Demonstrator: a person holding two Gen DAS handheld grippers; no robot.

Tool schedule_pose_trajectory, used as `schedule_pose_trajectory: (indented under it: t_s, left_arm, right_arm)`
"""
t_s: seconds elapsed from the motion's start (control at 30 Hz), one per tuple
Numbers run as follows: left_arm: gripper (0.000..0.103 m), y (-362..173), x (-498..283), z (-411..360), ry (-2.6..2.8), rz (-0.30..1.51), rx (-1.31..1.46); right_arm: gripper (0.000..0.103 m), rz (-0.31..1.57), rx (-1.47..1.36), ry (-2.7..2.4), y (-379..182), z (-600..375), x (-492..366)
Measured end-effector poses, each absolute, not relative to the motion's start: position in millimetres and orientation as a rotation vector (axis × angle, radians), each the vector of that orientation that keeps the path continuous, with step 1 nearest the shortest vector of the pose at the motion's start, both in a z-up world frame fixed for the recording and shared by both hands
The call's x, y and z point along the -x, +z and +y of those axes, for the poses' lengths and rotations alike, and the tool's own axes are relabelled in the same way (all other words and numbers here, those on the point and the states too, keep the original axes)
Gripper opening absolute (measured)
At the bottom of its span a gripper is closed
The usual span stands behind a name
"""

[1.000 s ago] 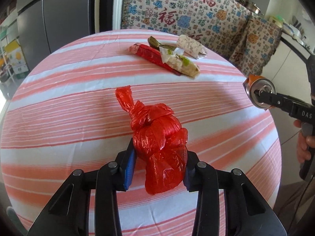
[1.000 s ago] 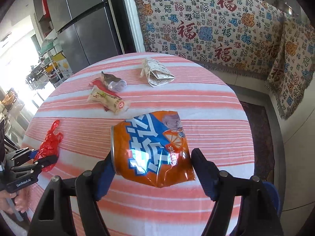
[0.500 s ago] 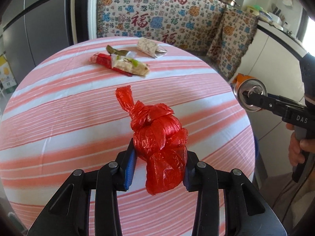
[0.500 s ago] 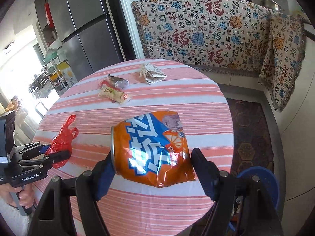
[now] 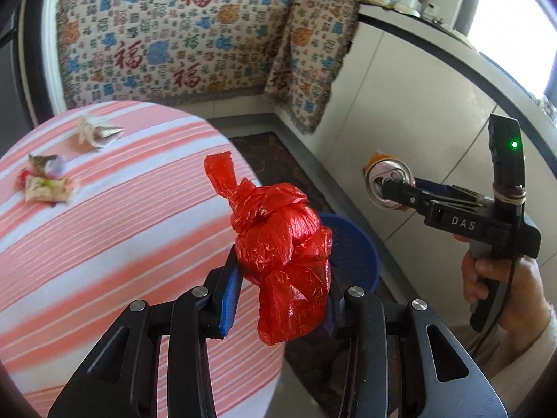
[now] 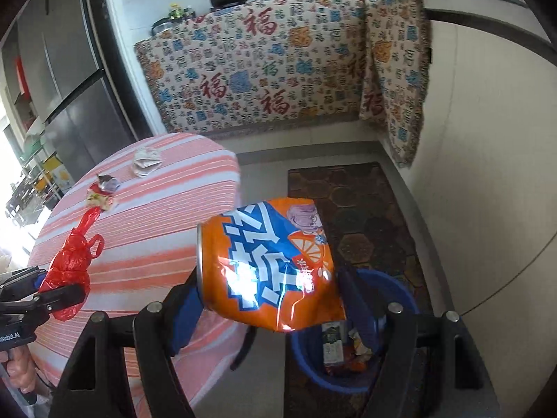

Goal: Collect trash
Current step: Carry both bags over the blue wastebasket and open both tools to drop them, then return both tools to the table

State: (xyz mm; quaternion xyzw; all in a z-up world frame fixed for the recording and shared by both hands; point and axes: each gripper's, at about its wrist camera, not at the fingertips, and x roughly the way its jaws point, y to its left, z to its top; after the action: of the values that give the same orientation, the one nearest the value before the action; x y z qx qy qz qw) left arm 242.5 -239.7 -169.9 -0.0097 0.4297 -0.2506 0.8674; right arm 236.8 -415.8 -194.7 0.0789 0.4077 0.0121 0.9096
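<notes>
My left gripper [image 5: 278, 299] is shut on a knotted red plastic bag [image 5: 282, 254] and holds it in the air at the table's right edge; it also shows in the right wrist view [image 6: 69, 264]. My right gripper [image 6: 268, 299] is shut on a crushed orange soda can [image 6: 268, 264], held above the floor next to a blue bin [image 6: 397, 296]. The can [image 5: 388, 183] shows in the left wrist view, right of the bag. The blue bin [image 5: 355, 247] lies behind the bag there.
A round table with a pink striped cloth [image 5: 104, 237] carries snack wrappers [image 5: 45, 184] and a crumpled paper [image 5: 95, 132]. The bin holds some trash [image 6: 334, 345]. A dark mat [image 6: 362, 216] covers the floor. A patterned cloth [image 6: 264, 69] hangs over the counter.
Both grippers have swung right, off the table toward the floor. The blue bin has come into view under the can and behind the bag. Both holds are unchanged.
</notes>
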Motion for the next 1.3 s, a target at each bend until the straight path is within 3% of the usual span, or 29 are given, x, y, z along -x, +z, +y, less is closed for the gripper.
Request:
schedule_pose_trajectory:
  t_s: [0.3, 0.7, 0.8, 0.87, 0.93, 1.1, 1.3]
  left_arm:
    - [0.039, -205, -268, -359, -0.625, 0.964, -0.082]
    - [0.040, -249, -292, -420, -0.649, 1.014, -0.111]
    - [0.047, -258, -294, -428, -0.649, 1.013, -0.131]
    - [0.073, -268, -297, -435, -0.648, 1.023, -0.133]
    - [0.082, -276, -300, -440, -0.644, 1.021, -0.128]
    - [0.082, -278, -303, -437, -0.633, 1.036, -0.110]
    - [0.083, -236, -285, -388, -0.606, 0.976, -0.067]
  right_arm:
    - [0.076, 0.881, -0.299, -0.119, -232, -508, -225]
    - [0.076, 0.894, -0.407, -0.173, -255, -561, -228]
    - [0.079, 0.874, -0.465, -0.168, -257, -570, -230]
    - [0.081, 0.864, -0.486, -0.168, -258, -574, -230]
    - [0.081, 0.856, -0.499, -0.183, -259, -576, -232]
    - [0.082, 0.820, -0.478, -0.196, -247, -575, -231]
    - [0.082, 0.765, -0.385, -0.209, -226, -560, -232]
